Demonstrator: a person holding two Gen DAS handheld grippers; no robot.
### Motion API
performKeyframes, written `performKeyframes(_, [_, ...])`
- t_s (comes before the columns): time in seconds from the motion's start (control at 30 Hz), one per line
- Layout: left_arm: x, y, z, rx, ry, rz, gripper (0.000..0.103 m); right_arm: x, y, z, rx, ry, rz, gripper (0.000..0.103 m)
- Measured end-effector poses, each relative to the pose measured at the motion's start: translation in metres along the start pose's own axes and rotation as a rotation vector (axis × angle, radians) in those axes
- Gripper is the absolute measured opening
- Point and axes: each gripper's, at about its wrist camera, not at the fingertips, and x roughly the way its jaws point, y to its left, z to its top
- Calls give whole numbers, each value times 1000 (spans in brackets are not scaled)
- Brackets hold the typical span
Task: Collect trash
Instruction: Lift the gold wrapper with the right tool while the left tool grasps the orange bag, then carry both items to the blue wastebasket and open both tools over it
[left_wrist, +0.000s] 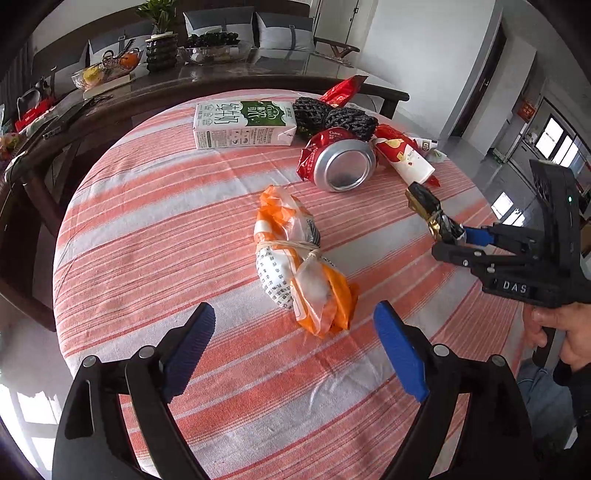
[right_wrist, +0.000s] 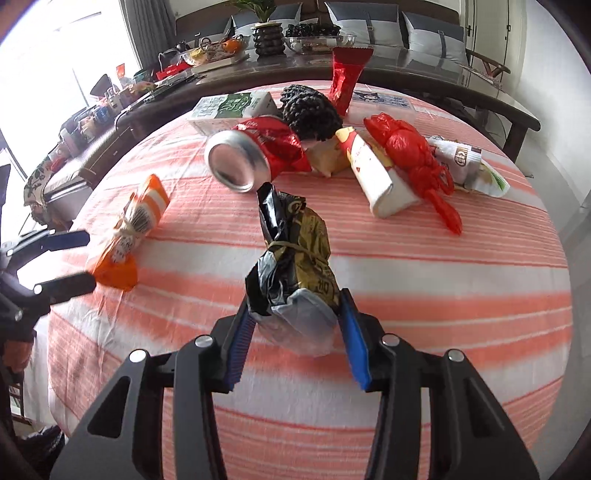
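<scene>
Gripping black-gold wrapper (right_wrist: 295, 254), its base hidden

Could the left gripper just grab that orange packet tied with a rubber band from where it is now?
Probably yes. The left gripper is open, its fingers straddling the near end of the orange packet, with only bare tablecloth between. The right gripper, shut on the black-and-gold bag, is off to the side.

Behind the striped tablecloth (left_wrist: 147, 229), a dark sideboard (right_wrist: 424, 79) holds a potted plant (right_wrist: 266, 29) (white walls, bright windows).
</scene>
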Motion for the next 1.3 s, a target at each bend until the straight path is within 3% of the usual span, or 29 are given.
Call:
performKeyframes(0.07, [0,-1,8,-20,-6,-43,90,-7,3,-9,-5,21,7,47])
performKeyframes(0.23, [26,-5,27,-47,53,-25,90,-18,3,1,-42,38,-18,72])
performKeyframes(0.37, [40,-3,29,-45,103,22,89,-16,10,20,-74,69,25,74])
performKeyframes(0.47, [45,-1,30,-39,124,37,84,1,13,27,-69,148,80,74])
performKeyframes(0.5, [47,0,31,-41,127,38,80,9,11,28,-58,178,72,74])
performKeyframes(0.6, [45,4,32,-39,122,19,58,16,11,27,-52,219,91,43])
performKeyframes(0.87, [27,-18,30,-6,70,-38,52,-25,-4,13,20,103,137,43])
performKeyframes(0.97, [23,-45,33,27,61,-83,52,-41,-29,0,86,63,145,43])
performKeyframes(1.07, [26,-83,39,76,59,-133,52,-70,-72,-11,173,-4,93,43])
performKeyframes(1.3, [55,-210,69,211,88,-307,52,-122,-218,-65,381,-46,-184,43])
